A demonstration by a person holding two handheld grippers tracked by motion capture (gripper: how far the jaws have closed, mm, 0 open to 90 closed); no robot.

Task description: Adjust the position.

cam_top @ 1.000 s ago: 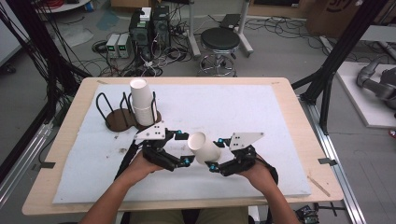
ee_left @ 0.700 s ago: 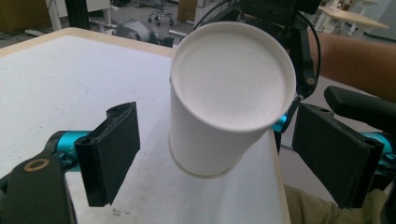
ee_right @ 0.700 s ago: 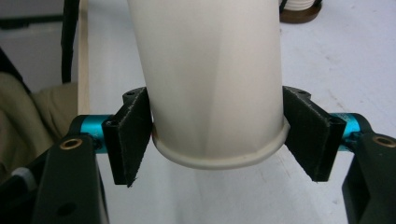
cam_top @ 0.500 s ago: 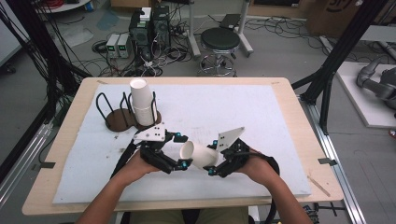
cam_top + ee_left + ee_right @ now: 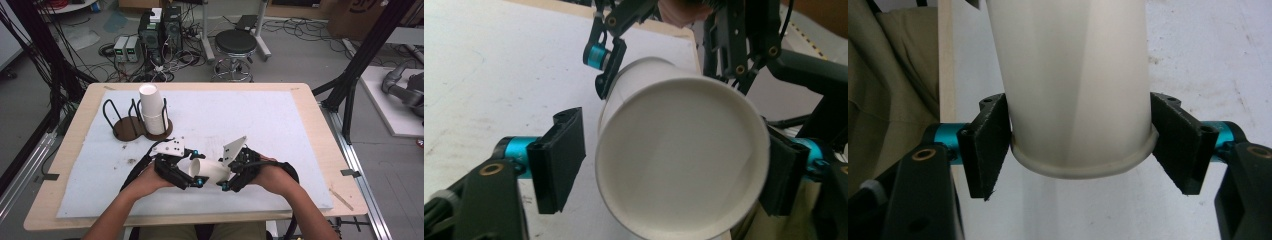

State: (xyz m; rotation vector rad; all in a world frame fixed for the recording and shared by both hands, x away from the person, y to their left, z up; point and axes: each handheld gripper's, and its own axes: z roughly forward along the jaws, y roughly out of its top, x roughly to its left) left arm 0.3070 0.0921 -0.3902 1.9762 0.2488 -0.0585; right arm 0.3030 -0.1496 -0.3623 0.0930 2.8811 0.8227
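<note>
Cables, computer boxes and a black stool (image 5: 235,42) crowd the floor at the top of the high view, behind a wooden table (image 5: 310,107) covered with a white mat. At the upper left of the mat stands a dark wire-looped cup holder (image 5: 127,127) with a stack of white cups (image 5: 152,110) in it.

Low in the centre of the frame, a single white paper cup (image 5: 212,170) lies on its side in the air between the two tools. A second ago it was tilted up in the right hand-held gripper (image 5: 227,182) alone, with the left hand-held gripper (image 5: 195,179) standing apart from it. Now the cup has been swung level and the left one has closed in around its closed base.

In the right gripper view, the jaws are pressed against the wall just above the rolled rim (image 5: 1083,167), holding it firmly. In the left gripper view, the base (image 5: 681,162) sits between spread jaws: one looks to touch, while a clear gap shows at the other, so it is not yet gripping.

This looks like a hand-over in progress, with the left jaws yet to close.
</note>
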